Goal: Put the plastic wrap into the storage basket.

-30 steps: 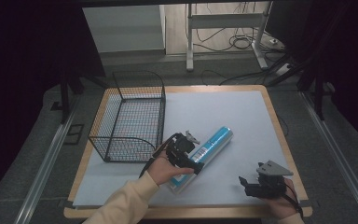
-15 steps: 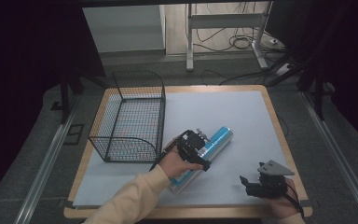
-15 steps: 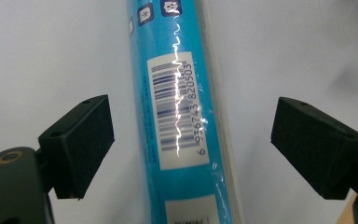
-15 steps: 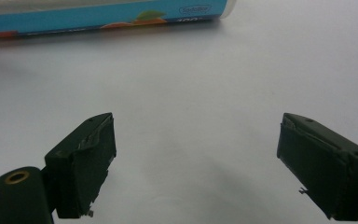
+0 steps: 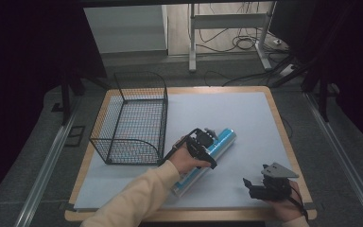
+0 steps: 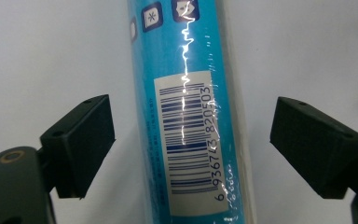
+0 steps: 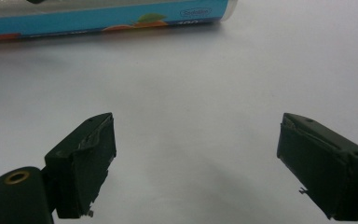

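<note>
Nearest the bottom edge of the high view, around 5 o'clock, the right gripper (image 5: pixel 257 185) sits low on the white sheet of the desk (image 5: pixel 246 118), held by a hand at the corner. Its own camera shows its jaws spread wide with nothing but bare white surface between them, so it's open and not holding anything. A bit further in, near the middle of the desk, the left gripper (image 5: pixel 207 142) is over the blue tube (image 5: pixel 220 142), with a cream sleeve (image 5: pixel 137 198) coming up from about 6 o'clock. The tube lies flat on the sheet, running diagonally from roughly 7 o'clock up to 1 o'clock. In the left gripper view the jaws are apart, one on each side of the tube (image 6: pixel 191 116), with a visible gap on both sides, so they straddle it without pinching it. The barcode label (image 6: pixel 189 135) faces up right between them. From the right gripper view the tube (image 7: pixel 107 16) is across the top, well apart from those jaws. Furthest back, at about 10 o'clock, the black wire basket (image 5: pixel 132 118) stands upright on the desk, just beside the left hand (image 5: pixel 186 158).
</note>
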A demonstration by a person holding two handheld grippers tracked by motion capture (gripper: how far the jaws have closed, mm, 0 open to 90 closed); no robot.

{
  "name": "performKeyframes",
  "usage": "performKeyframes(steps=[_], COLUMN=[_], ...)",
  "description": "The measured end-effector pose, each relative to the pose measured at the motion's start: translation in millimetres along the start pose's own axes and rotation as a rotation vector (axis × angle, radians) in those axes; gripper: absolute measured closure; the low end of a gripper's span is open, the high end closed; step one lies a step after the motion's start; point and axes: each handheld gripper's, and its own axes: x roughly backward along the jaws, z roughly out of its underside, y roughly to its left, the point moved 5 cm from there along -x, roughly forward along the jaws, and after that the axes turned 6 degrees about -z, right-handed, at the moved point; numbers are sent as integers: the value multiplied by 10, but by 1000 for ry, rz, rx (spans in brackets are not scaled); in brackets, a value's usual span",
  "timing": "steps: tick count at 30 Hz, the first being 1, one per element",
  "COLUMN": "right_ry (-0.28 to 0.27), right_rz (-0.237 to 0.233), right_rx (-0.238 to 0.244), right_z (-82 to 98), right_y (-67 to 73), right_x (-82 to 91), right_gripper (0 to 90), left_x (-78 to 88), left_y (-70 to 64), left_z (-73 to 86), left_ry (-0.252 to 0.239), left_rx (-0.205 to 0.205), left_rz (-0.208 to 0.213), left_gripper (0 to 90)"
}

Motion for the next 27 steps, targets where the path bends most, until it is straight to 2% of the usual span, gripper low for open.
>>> performKeyframes(steps=[3, 9, 11, 13, 17, 22, 27], right_ry=[2, -2, 1, 0, 3, 3, -2], right_rz=[-2, -1, -1, 3, 1, -1, 1], right_rx=[4, 4, 3, 1, 4, 1, 0], right_z=[0, -4, -2, -1, -1, 0, -7], right_y=[4, 3, 3, 5, 19, 13, 9], right_x=[-7, 1, 2, -2, -5, -3, 9], right_gripper=[119, 119, 119, 118, 119, 119, 119], left_x=[-41, -173, -211, -250, -280, -273, -263], left_y=[6, -13, -32, -38, -40, 1, 45], left_z=[-38, -50, -45, -35, -28, -32, -42], left_ry=[29, 86, 106, 138, 149, 157, 187], left_rx=[-7, -13, -3, -6, 2, 39, 35], left_rz=[-15, -16, -11, -25, -34, 13, 36], left_gripper=[142, 149, 186, 204, 279, 307, 311])
